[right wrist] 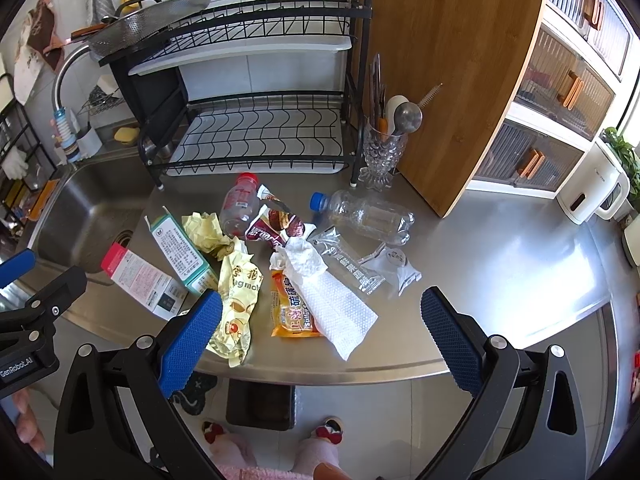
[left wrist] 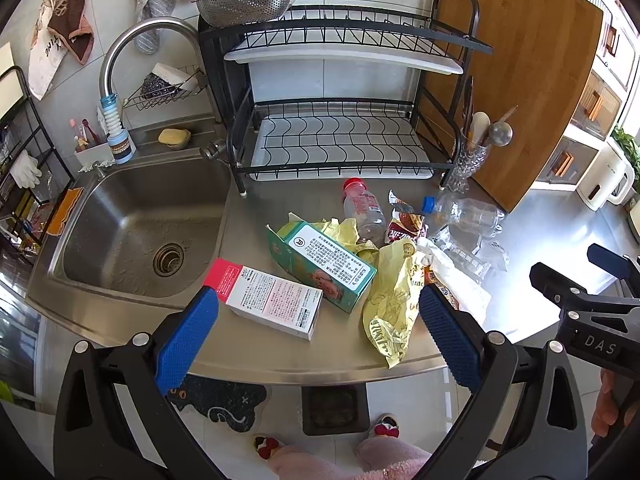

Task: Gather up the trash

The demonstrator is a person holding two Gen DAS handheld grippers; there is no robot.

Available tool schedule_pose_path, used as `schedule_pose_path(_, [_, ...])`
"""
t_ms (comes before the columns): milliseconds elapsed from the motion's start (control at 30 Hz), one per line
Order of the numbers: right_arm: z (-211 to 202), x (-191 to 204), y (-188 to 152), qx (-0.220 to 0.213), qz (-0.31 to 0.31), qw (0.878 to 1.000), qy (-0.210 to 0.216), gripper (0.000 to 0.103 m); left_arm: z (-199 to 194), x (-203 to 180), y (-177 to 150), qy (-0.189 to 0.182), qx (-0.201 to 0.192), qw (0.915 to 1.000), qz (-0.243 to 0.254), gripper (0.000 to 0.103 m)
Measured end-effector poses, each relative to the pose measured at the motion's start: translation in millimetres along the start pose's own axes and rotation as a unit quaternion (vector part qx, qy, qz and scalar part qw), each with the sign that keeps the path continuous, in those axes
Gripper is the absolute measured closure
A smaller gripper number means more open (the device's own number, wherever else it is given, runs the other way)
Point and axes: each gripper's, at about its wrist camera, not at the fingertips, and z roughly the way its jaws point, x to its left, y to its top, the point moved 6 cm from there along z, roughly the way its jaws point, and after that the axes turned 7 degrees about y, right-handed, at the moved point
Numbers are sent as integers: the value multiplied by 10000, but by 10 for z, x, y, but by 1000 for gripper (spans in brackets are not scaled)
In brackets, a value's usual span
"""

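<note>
Steel surface [right wrist: 500, 280]: carries a loose heap of trash near its front edge, right of the sink [left wrist: 132, 232].
Left claw [left wrist: 318, 324]: blue pads spread wide, holding nothing, hovering above the near edge over the white-and-red box [left wrist: 272, 300] and a yellow wrapper [left wrist: 394, 304].
Right claw [right wrist: 320, 328]: pads spread wide too, empty, above the paper towel [right wrist: 336, 304] and the orange packet [right wrist: 290, 312].
Boxes: the white-and-red box lies flat at the near left of the heap; the green carton [left wrist: 324, 260] lies just behind it, touching a crumpled yellow paper [right wrist: 204, 230].
Bottles: a red-capped bottle [right wrist: 238, 206] lies on its side at the far side of the heap; a clear blue-capped bottle [right wrist: 366, 214] lies to its right, cap pointing left.
Wrappers: a brown snack wrapper [right wrist: 276, 224] sits between the two bottles; clear plastic bags [right wrist: 360, 264] lie right of the paper towel.
Paper towel: draped over the orange packet.
Behind: black dish rack [right wrist: 260, 136], glass utensil holder [right wrist: 380, 156] and a wooden cutting board [right wrist: 448, 80] leaning upright.
Floor: a dark bin [right wrist: 260, 406] stands below the surface edge.
</note>
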Motion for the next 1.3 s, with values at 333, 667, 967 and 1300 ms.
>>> schedule_pose_path(333, [-17, 3, 13, -10, -18, 10000, -14, 3, -20, 14, 20, 8, -7, 10000, -7, 8])
schedule_pose_path(667, [-33, 26, 14, -26, -31, 10000, -3, 3, -37, 30, 22, 20, -2, 10000, -19, 8])
schedule_pose_path(967, [-20, 35, 9, -6, -43, 10000, 12, 3, 1, 49, 27, 35, 25, 10000, -9, 8])
schedule_pose_path(1300, [0, 7, 37, -1, -13, 10000, -7, 3, 31, 51, 37, 59, 12, 10000, -4, 8])
